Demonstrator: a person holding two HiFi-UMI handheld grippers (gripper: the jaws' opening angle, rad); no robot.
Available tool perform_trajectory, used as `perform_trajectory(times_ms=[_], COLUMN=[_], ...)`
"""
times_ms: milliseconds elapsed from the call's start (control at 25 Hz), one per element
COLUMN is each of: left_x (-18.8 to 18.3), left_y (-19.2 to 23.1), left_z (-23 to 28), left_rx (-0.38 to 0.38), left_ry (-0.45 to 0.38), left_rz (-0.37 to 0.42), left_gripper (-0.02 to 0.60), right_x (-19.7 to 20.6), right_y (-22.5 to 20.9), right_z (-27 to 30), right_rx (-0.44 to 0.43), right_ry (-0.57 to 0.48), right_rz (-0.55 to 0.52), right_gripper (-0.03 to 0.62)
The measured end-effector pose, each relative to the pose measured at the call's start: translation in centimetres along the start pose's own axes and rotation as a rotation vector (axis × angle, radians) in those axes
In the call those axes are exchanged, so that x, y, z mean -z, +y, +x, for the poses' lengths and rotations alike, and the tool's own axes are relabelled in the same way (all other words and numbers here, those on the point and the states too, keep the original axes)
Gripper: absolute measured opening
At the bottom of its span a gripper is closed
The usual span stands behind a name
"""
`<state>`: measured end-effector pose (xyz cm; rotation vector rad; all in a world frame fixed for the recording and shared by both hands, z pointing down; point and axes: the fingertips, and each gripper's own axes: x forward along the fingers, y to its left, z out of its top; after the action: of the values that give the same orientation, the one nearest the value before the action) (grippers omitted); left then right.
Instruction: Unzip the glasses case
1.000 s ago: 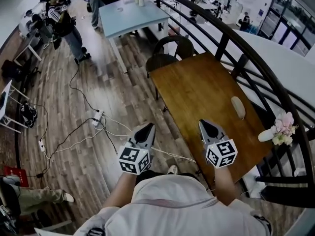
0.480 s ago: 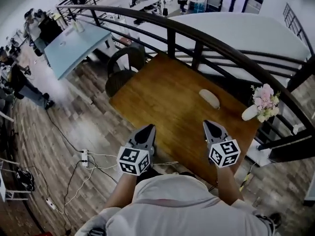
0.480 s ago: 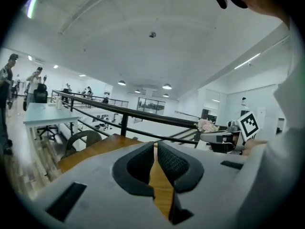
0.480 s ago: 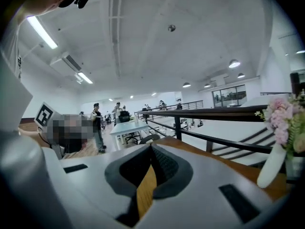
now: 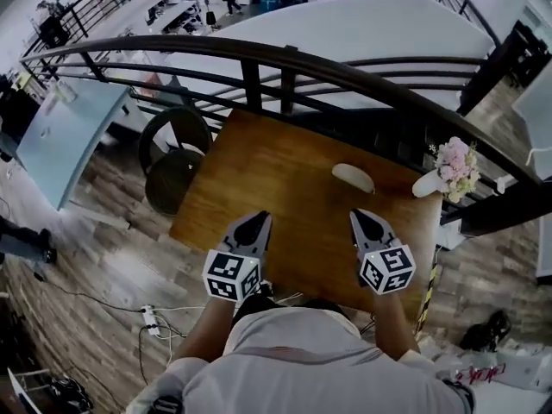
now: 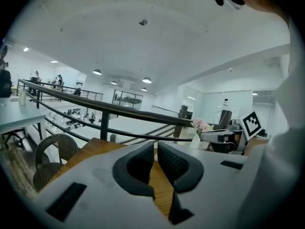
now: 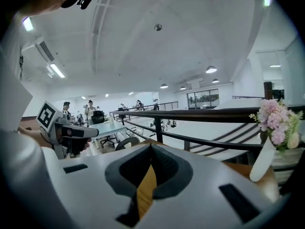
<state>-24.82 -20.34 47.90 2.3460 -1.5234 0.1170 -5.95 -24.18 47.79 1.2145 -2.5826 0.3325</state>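
The glasses case (image 5: 353, 178), a pale oval pouch, lies on the far right part of the brown wooden table (image 5: 259, 179). My left gripper (image 5: 257, 220) hovers over the table's near edge, shut and holding nothing. To its right my right gripper (image 5: 358, 216) is likewise shut and empty, a short way in front of the case and apart from it. In the left gripper view the jaws (image 6: 155, 147) meet at their tips over the tabletop. The right gripper view shows the same of the right gripper (image 7: 151, 147). Neither gripper view shows the case.
A white vase of pink flowers (image 5: 453, 169) stands at the table's right corner, close to the case. A dark railing (image 5: 285, 59) runs behind the table. Two dark round chairs (image 5: 177, 153) stand at its left end. Cables and a power strip (image 5: 151, 320) lie on the wooden floor.
The view has swung round, so the table now lies straight ahead, not off to the right. Both grippers came round with it, over the near edge, still shut.
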Motion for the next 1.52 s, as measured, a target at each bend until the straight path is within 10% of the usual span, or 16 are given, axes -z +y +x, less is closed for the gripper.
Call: perform_trajectory(times_ms=[720, 1000, 1520], left_x=[-1.6, -1.4, 3.7], left_y=[-0.2, -3.2, -3.0], left_z=[8.6, 10.3, 11.8], left_rx=[0.235, 0.221, 0.095], left_ry=[0.061, 0.077, 0.204], left_rz=[0.055, 0.075, 0.031], left_gripper=[0.032, 0.032, 0.032], right_x=[1.4, 3.3, 13.6], right_y=[-6.5, -10.8, -19.8], right_z=[-2.6, -2.9, 8.1], right_rx=[0.316, 0.290, 0.163], right_ry=[0.009, 0.062, 0.404], right_rz=[0.088, 0.088, -0.152], right_gripper=[0.052, 0.053, 0.323])
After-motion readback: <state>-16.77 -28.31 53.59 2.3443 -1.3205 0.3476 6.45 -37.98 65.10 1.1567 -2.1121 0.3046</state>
